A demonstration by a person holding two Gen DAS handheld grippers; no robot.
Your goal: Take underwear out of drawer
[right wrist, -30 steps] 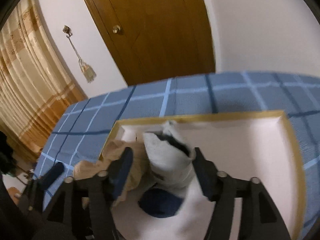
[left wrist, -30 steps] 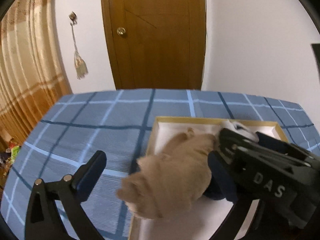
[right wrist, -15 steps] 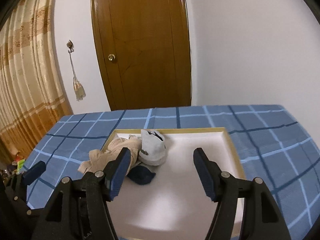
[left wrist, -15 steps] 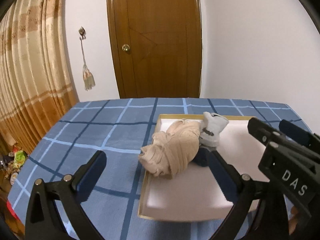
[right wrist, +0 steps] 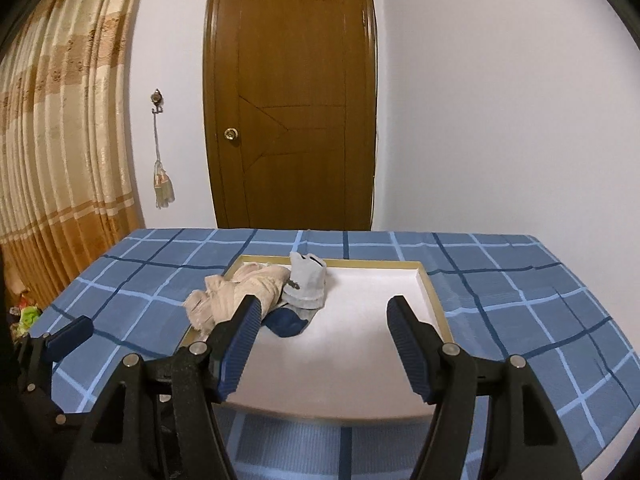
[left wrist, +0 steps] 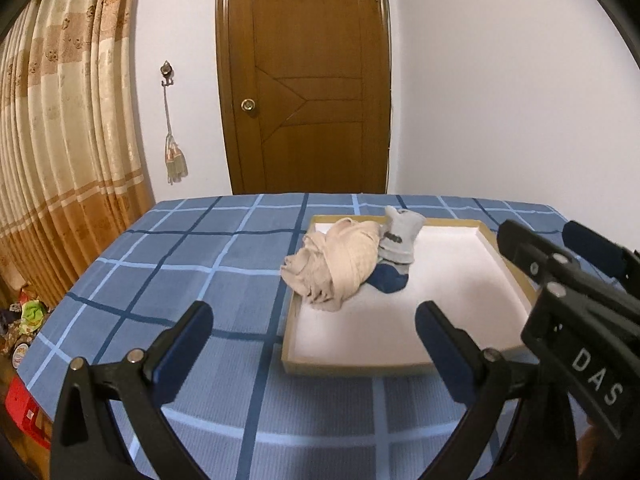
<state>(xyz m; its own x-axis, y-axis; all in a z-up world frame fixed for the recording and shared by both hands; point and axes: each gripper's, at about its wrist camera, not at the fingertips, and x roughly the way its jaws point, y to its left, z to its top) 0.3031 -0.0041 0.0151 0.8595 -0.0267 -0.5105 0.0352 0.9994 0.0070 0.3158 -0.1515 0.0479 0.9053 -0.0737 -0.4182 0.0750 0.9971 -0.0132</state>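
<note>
Left wrist view shows the left gripper (left wrist: 310, 322) with its fingers spread wide and nothing between them, hovering above the blue checked bed (left wrist: 192, 264), while the right gripper (right wrist: 322, 326) likewise has its fingers released and empty. Inside the shallow wood-rimmed drawer (left wrist: 508, 256) lying on the bed, the beige underwear (left wrist: 340, 264) sits bunched in the far left corner, draped over the left rim onto the bedcover. Touching it on the right are a grey sock (left wrist: 400, 238) and a dark blue sock (left wrist: 390, 280).
</note>
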